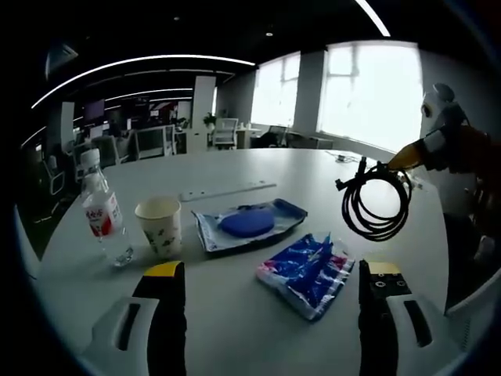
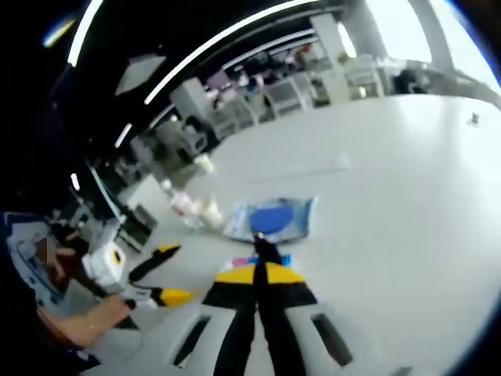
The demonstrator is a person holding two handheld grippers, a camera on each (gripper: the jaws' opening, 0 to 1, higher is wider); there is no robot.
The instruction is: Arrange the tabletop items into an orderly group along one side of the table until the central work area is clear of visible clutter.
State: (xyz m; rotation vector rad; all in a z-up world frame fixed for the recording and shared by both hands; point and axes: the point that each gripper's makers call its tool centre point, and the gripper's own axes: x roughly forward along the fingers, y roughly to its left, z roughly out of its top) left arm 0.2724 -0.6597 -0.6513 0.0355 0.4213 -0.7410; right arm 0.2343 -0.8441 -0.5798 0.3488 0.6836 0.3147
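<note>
In the left gripper view a coiled black cable hangs above the white table, and my right gripper comes in from the right, shut on its top. My left gripper stands open over the table's near edge with nothing between its jaws. Just beyond it lie a blue, red and white packet, a clear packet with a blue disc, a paper cup and a water bottle. In the right gripper view my right gripper is shut with a stub of cable sticking out; the left gripper is open at the left.
A long white strip lies behind the packets. A small dark item sits far across the table. Office desks and chairs stand beyond the table's far edge. A person's hand holds the left gripper.
</note>
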